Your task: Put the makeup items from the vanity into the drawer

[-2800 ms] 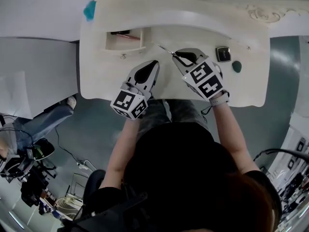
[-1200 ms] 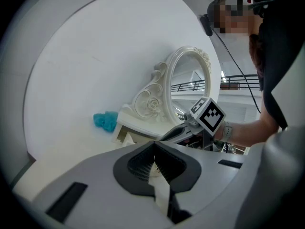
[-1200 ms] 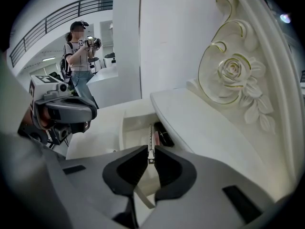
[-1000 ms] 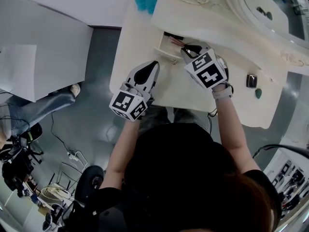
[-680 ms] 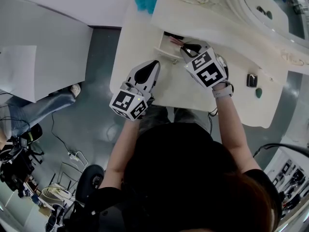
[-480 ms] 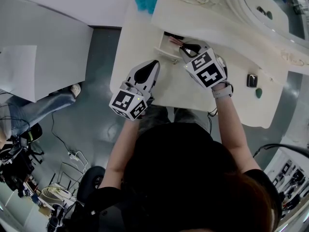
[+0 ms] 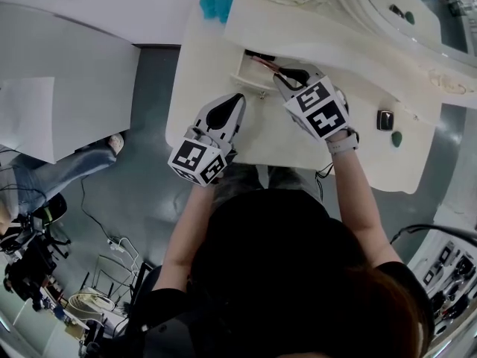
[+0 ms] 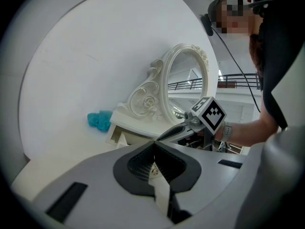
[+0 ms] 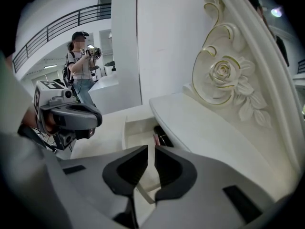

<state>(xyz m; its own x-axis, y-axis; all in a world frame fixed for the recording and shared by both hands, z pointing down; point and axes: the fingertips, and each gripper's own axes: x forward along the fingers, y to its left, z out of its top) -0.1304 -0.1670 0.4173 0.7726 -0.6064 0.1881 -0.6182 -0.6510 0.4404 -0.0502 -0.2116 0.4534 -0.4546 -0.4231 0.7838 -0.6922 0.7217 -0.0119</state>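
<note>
Right gripper [image 9: 150, 149] jaws are noted nearly closed, judged to be pinching a slim pale stick [image 9: 145, 194] with its long axis laid crosswise at their root, the open drawer [image 9: 135, 130] being found directly ahead and below; left gripper [image 8: 155, 143] jaws, pressed together empty, are placed farther back.

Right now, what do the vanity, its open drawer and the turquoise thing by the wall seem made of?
Vanity: probably wood or moulded resin, painted cream with a soft sheen; carved rose, gold-lined scrolls.
Drawer: likely the same painted wood; flat cream walls.
Turquoise thing: seems soft, plush or sponge; lumpy matte surface, too small to be sure.
</note>
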